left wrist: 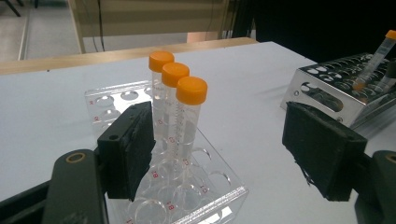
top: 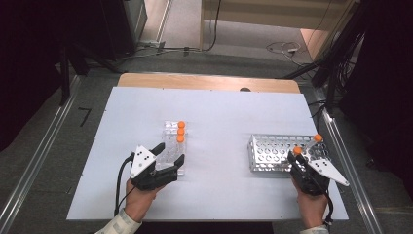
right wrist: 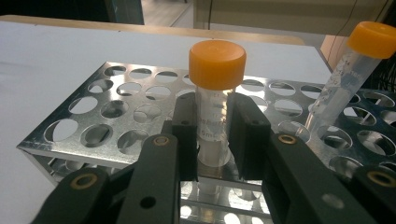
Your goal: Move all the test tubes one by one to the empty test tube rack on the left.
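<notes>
Right gripper view: the right gripper (right wrist: 212, 135) pinches an upright orange-capped tube (right wrist: 215, 93) standing in the metal rack (right wrist: 93, 126). Well apart from that rack, the left gripper (top: 168, 158) is spread beside the clear rack (top: 171, 127).

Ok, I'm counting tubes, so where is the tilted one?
The tilted tube leans in the metal rack at the table's right in the high view, just beyond the upright tube gripped by the right gripper.

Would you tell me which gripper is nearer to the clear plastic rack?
Left. The left gripper straddles the clear rack's near end, while the right gripper grips a tube in the metal rack.
</notes>
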### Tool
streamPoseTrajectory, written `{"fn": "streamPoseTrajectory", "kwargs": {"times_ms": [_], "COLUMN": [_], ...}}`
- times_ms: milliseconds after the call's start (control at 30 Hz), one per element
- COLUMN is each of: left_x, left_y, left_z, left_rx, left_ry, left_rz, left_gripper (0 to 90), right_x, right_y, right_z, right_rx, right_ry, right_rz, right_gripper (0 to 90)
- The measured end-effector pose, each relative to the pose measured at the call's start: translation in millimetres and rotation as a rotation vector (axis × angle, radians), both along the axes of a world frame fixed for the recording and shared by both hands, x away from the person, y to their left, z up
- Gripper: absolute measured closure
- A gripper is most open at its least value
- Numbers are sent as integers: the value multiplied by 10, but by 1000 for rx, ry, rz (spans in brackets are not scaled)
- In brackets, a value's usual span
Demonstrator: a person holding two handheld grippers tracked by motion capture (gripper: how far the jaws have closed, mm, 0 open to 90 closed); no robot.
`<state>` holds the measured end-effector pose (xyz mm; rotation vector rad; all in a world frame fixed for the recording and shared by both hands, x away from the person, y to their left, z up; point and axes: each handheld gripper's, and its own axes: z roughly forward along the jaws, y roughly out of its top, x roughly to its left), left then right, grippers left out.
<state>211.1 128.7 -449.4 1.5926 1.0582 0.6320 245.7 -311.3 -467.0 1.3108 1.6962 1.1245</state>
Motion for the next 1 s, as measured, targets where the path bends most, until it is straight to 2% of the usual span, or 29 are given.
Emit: {"fn": "streamPoseTrajectory", "kwargs": {"times_ms": [700,1000], "left_x": [11,13], "left_y": [1,8], "left_z": [-5,-4], "left_rx": [-1,-5], "left_ry": [5,3], "left_rz": [1,1], "left_gripper": [247,246], "right_x": [-63,-137], "right_y": [-35,-47], "right_z": [349,488], "right_rx": [48,93], "right_ry": [-66,-93], "right_rz": [5,42], "right_gripper": [718,720]}}
